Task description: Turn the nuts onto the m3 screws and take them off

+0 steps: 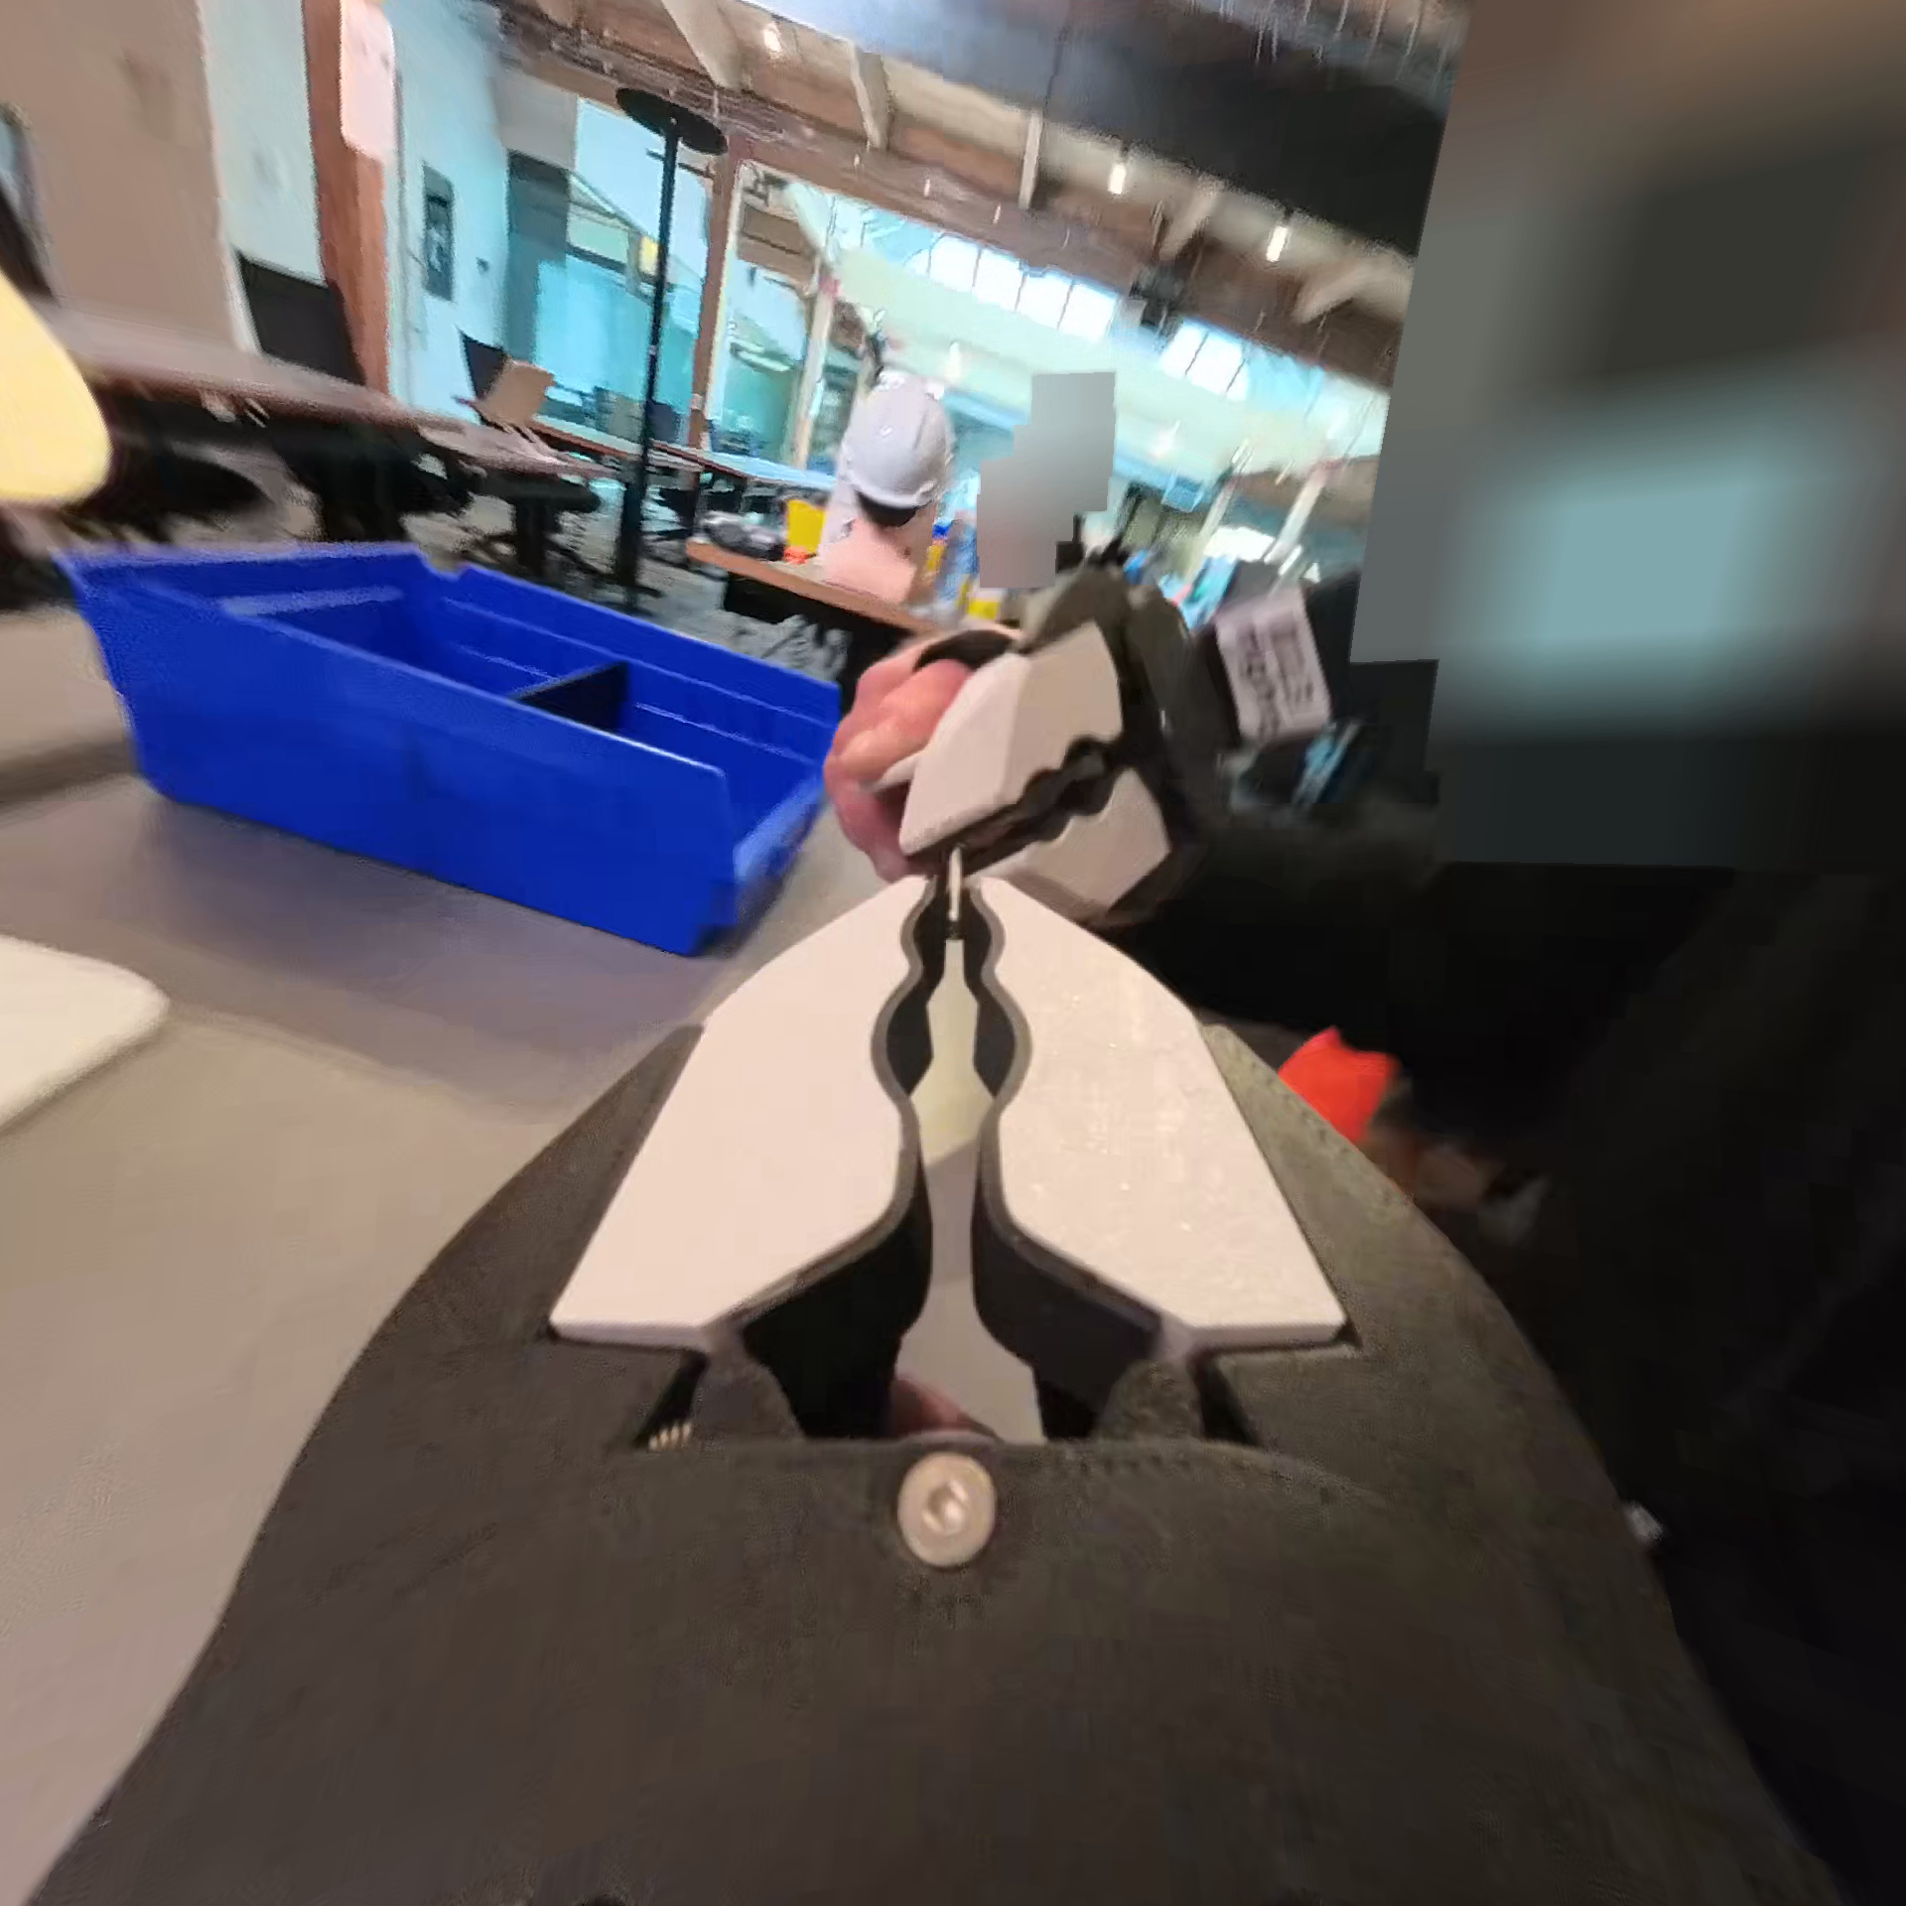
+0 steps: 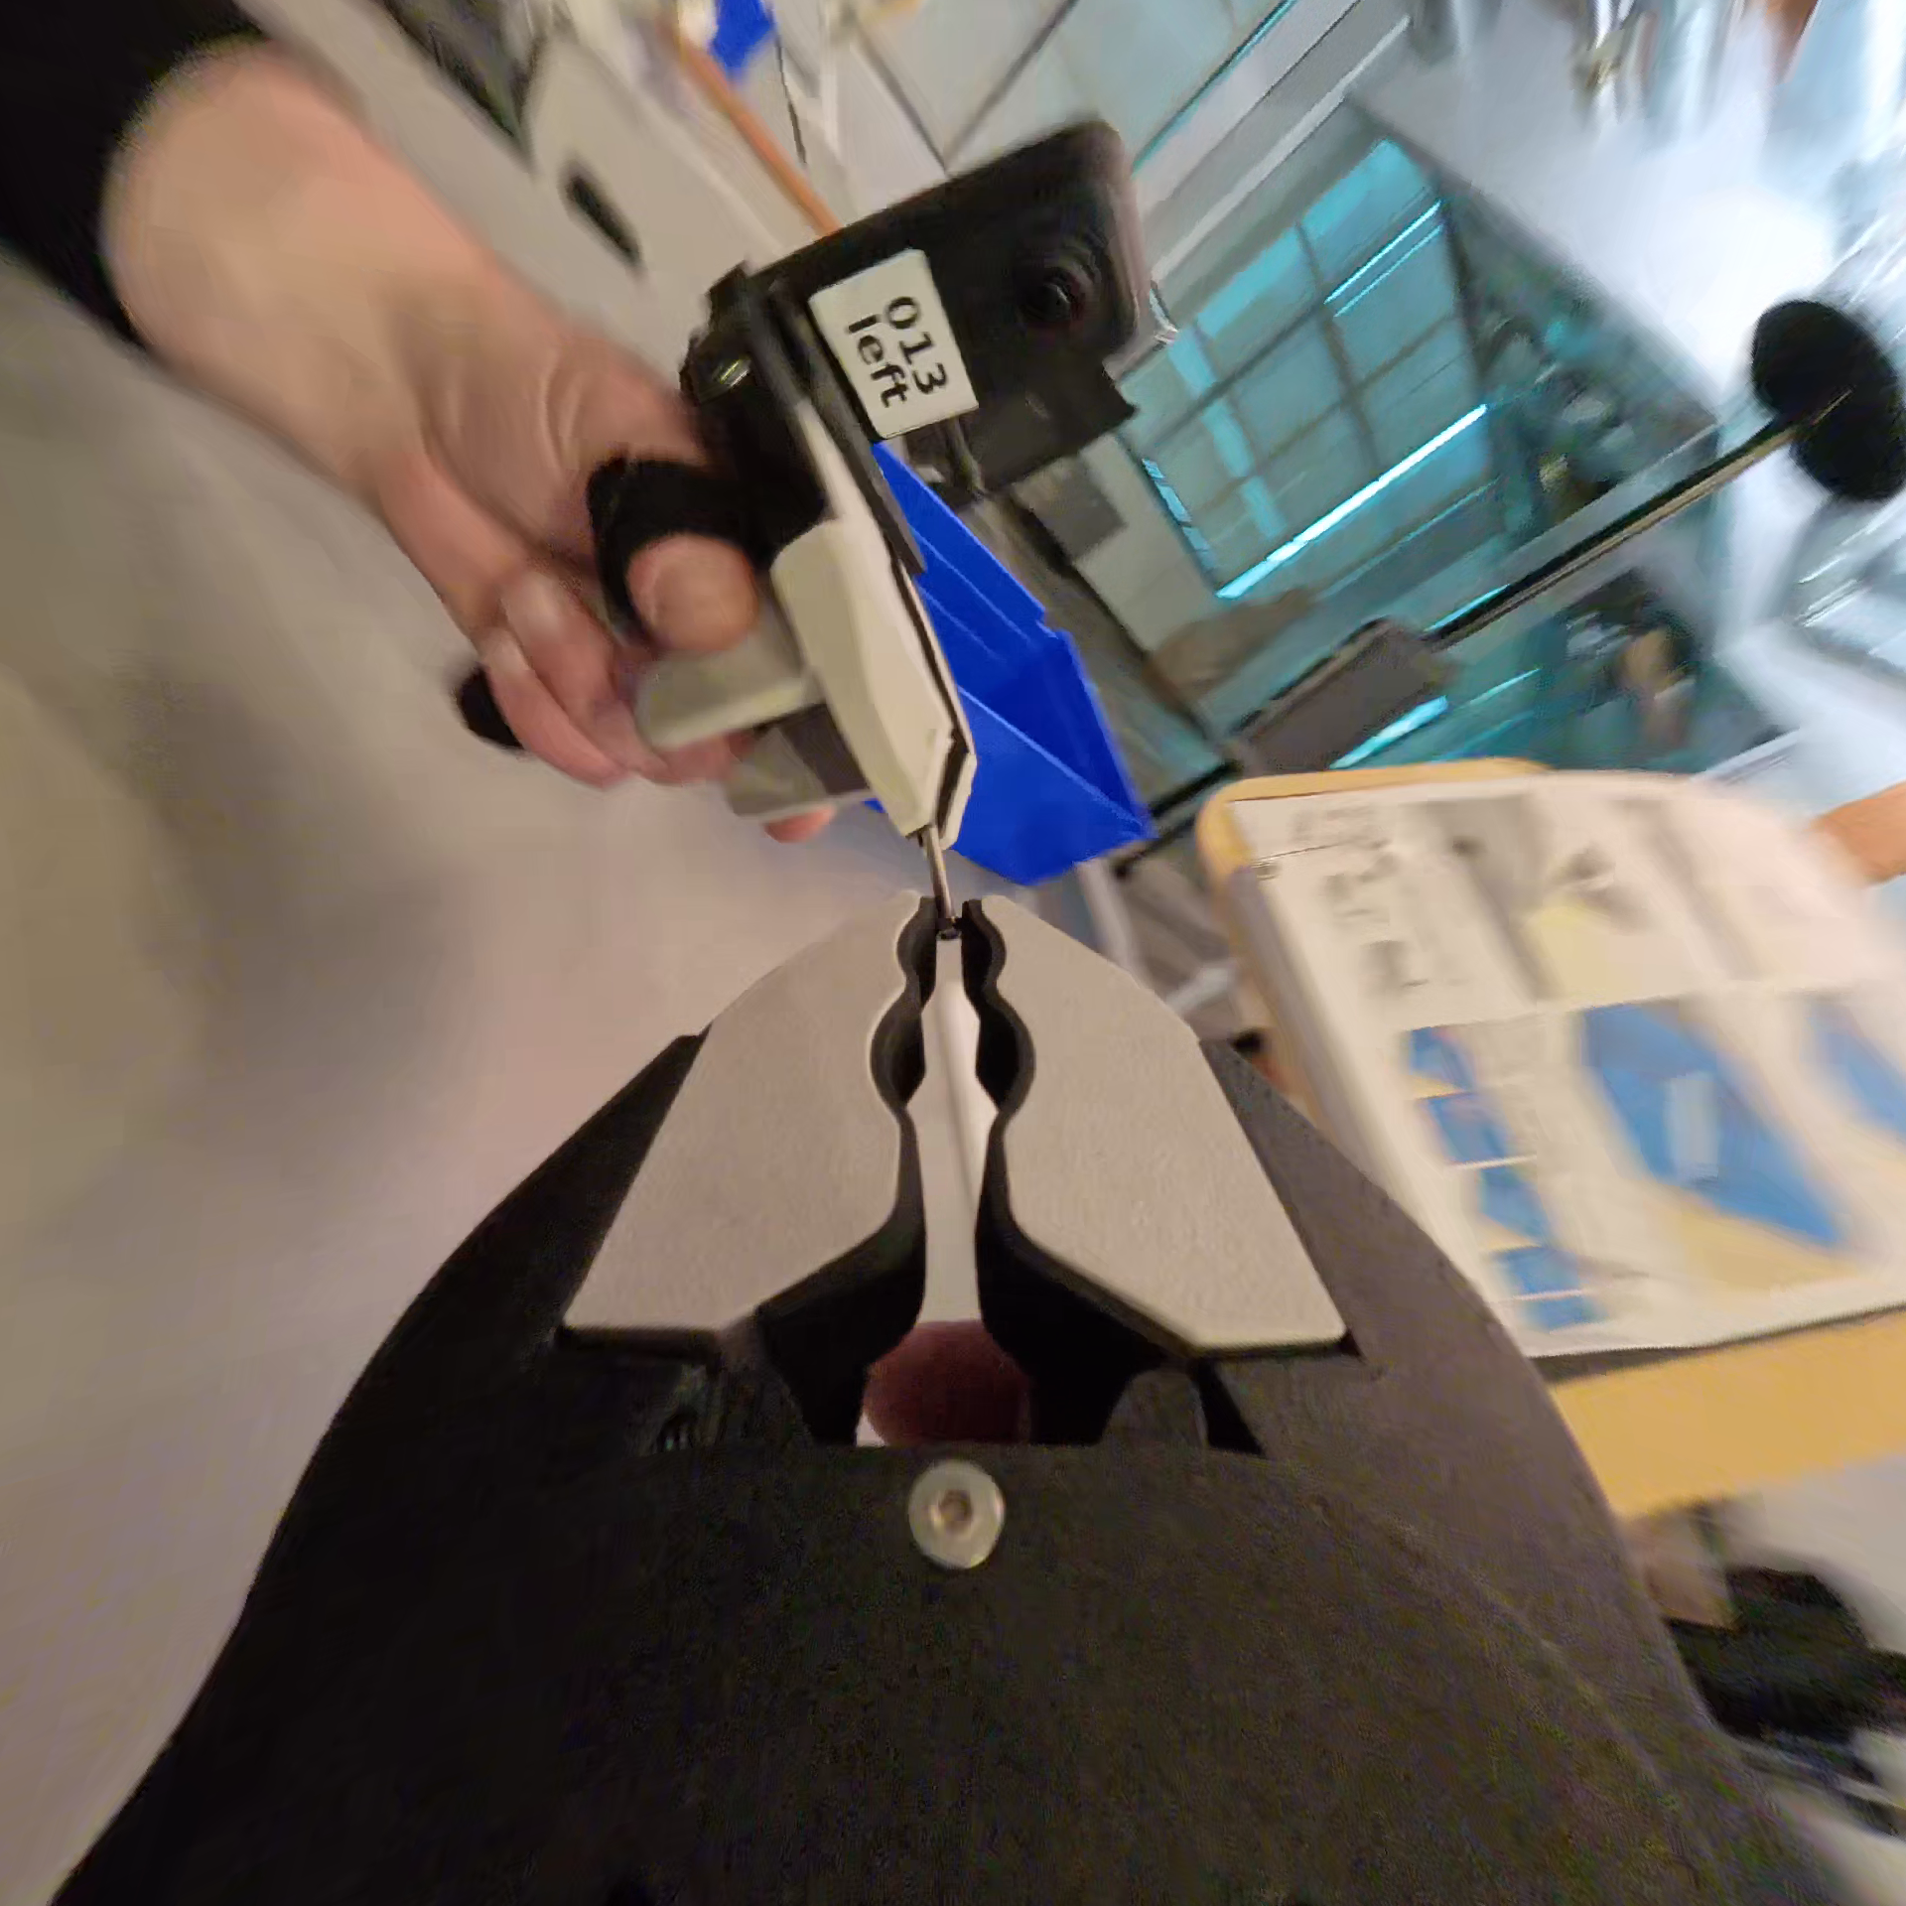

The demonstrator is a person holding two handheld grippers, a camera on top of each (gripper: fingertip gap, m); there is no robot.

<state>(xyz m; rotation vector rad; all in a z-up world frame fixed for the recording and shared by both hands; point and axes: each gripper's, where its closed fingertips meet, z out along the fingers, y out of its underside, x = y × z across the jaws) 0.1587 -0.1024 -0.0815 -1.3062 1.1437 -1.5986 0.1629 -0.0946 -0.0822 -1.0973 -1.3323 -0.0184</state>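
Both grippers meet tip to tip over the grey table (image 1: 309,1083), with the blue bin (image 1: 464,722) sitting on that table just behind them. The left gripper (image 1: 950,913) has its fingers drawn almost together, pinching one end of a thin m3 screw (image 1: 955,889) at their very tips. The right gripper (image 2: 944,921) comes at it from the opposite side, its fingers likewise nearly closed on something tiny and dark at the other end of the screw (image 2: 934,864); it looks like the nut (image 2: 947,926), though it is too small to be sure. In the right wrist view the left gripper (image 2: 933,815) shows side-on, held by a bare hand (image 2: 433,433), with the bin (image 2: 1011,722) directly behind its fingers. In the left wrist view the right gripper (image 1: 954,861) and its hand (image 1: 887,743) hang just right of the bin's open end. A board with printed sheets (image 2: 1526,1031) lies right of the bin.
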